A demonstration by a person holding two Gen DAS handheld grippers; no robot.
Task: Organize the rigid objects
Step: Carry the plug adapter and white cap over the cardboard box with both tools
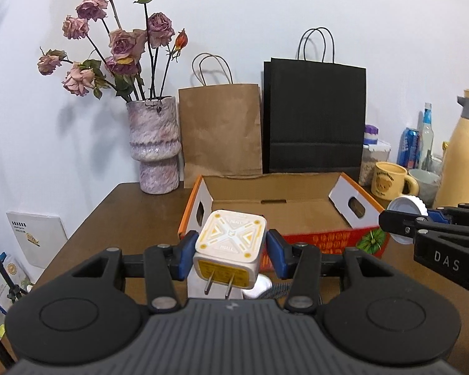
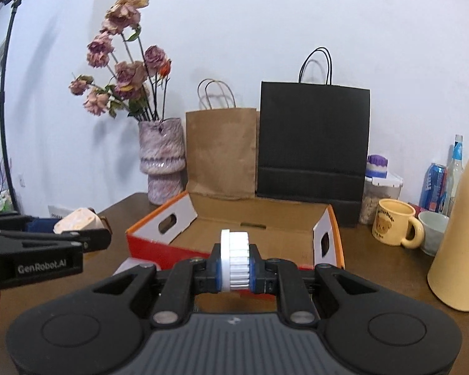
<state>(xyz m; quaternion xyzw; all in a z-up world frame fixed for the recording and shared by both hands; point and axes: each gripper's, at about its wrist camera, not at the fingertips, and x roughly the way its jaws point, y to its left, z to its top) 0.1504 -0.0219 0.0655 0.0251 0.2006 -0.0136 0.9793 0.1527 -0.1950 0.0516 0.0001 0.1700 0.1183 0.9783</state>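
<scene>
Two blue pads of the left gripper (image 1: 231, 254) clamp a white cube charger (image 1: 229, 247), prongs facing near, just short of the open cardboard box (image 1: 278, 209) on the brown table (image 1: 109, 218). From the right wrist, the right gripper (image 2: 234, 264) is closed on a white ribbed cap (image 2: 234, 259) at the box's near edge; a yellow mug (image 2: 394, 226) stands right.

2 grippers: left (image 1: 229, 254), right (image 2: 234, 264). 1 charger (image 1: 229, 245), 1 white cap (image 2: 234, 261). 1 box (image 1: 297, 215). 2 paper bags: brown (image 1: 222, 131), black (image 1: 315, 118). 1 vase (image 1: 154, 145). 1 mug (image 2: 394, 226), 1 flask (image 2: 456, 234), 1 can (image 2: 434, 187), approx. 1 bottle (image 2: 455, 172).
</scene>
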